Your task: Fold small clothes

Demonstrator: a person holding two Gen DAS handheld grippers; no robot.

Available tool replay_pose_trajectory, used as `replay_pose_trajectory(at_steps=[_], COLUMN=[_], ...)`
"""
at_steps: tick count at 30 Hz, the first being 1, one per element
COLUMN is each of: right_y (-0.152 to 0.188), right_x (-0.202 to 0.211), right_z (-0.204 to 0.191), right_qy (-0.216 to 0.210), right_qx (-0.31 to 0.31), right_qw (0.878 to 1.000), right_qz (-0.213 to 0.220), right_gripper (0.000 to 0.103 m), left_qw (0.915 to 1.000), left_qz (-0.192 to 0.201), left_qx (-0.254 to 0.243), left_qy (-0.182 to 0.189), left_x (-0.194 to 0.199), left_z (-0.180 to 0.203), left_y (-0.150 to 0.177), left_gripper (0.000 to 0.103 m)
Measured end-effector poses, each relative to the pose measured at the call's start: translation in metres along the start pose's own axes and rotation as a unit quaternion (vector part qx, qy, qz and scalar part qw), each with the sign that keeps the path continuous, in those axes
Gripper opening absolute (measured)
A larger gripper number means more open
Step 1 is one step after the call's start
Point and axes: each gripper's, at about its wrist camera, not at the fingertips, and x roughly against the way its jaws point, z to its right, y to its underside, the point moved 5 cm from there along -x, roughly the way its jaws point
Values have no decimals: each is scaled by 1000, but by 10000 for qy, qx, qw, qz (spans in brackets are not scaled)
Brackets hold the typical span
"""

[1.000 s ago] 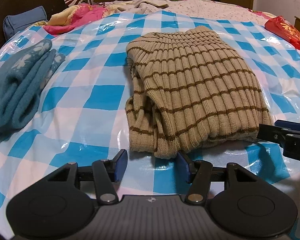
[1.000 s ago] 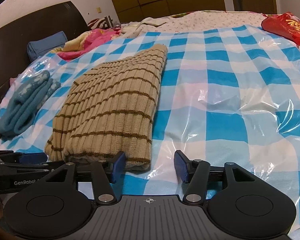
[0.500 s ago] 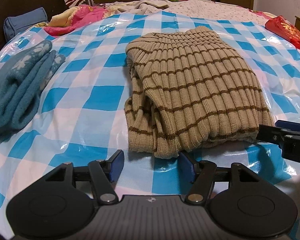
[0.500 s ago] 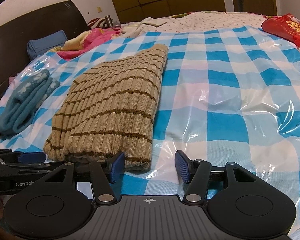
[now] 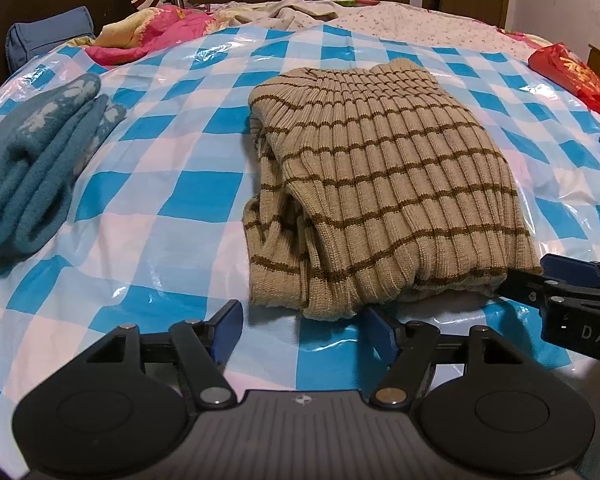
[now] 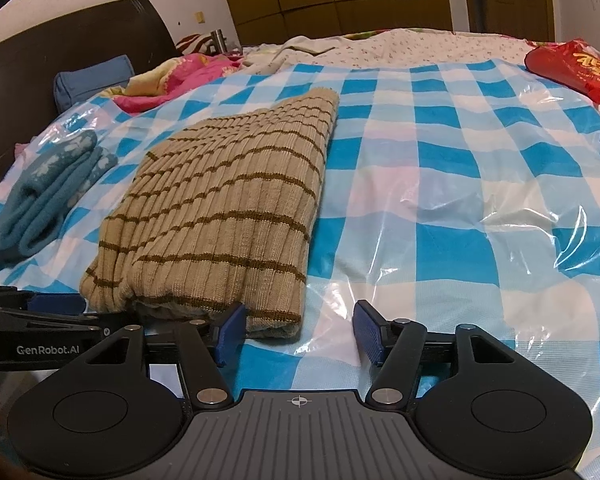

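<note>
Blue-and-white checked plastic sheeting [image 6: 440, 216] covers the bed, and the folded tan striped sweater [image 5: 384, 200] lies just ahead of both grippers! Left gripper [image 5: 302, 330] sits spread wide at the sweater's near-left corner, gripping nothing, while the right gripper [image 6: 300, 330] is spread too, its left finger touching the near hem. Folded teal knitwear [image 5: 32, 168] rests well off to the left.

Blue-and-white checked plastic sheet [image 6: 440, 208] covers the bed, pink quilt [image 5: 156, 36] bunched near the dark headboard [image 6: 60, 52], red bag [image 6: 572, 64] far right.
</note>
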Motion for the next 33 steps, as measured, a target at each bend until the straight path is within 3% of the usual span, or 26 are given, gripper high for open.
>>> replay_pose_trajectory(at_steps=[17, 33], right_y=[-3, -4], right_x=[6, 24], right_z=[-2, -13], right_qy=[206, 556], right_qx=[-196, -126], right_qw=[9995, 9980], right_qz=[-164, -260], right_gripper=[61, 63], left_qw=[9998, 9986], left_qz=[209, 532], left_qx=[-45, 45], left_qy=[-48, -55], left_x=[10, 27], left_z=[0, -3], left_y=[-1, -5], left_gripper=[79, 92])
